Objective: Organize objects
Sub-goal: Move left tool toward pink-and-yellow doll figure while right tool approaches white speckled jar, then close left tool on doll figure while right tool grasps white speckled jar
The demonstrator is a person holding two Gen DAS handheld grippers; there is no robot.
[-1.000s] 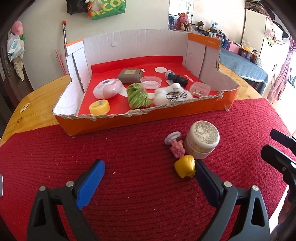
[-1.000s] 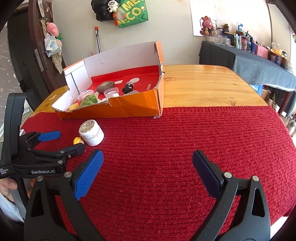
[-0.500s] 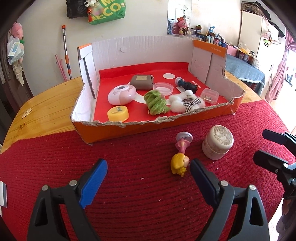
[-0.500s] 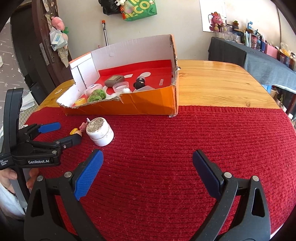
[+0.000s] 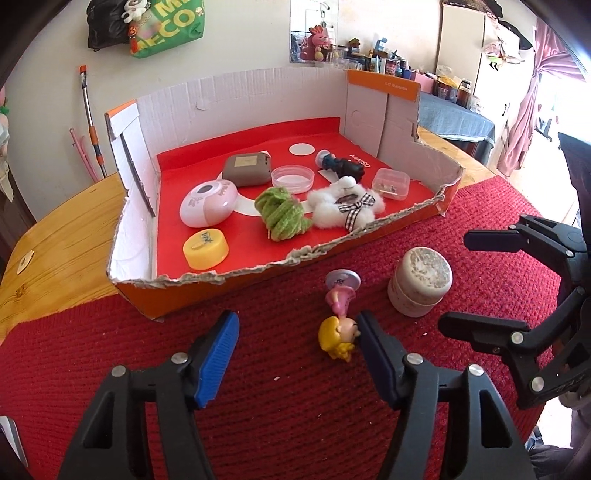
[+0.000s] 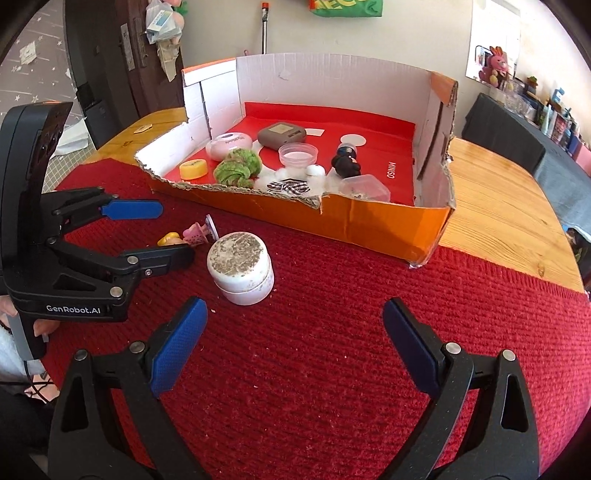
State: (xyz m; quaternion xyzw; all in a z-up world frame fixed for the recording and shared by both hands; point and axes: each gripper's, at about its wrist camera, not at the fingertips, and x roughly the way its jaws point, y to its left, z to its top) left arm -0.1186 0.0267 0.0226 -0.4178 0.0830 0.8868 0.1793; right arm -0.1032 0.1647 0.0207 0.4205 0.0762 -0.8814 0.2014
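Ahead of the fingers, a pale wall (image 5: 229,44) closes the room, with a green bag (image 5: 166,27) hung high on it and a broom handle (image 5: 90,118) leaning to the left. A wooden table (image 5: 62,221) carries a red knitted cloth (image 5: 295,424). Beyond and to the right stands a side table (image 5: 454,118) draped in dark blue, crowded with jars. Daylight enters by a pink curtain (image 5: 524,110) far right. A dark door (image 6: 107,74) stands left.
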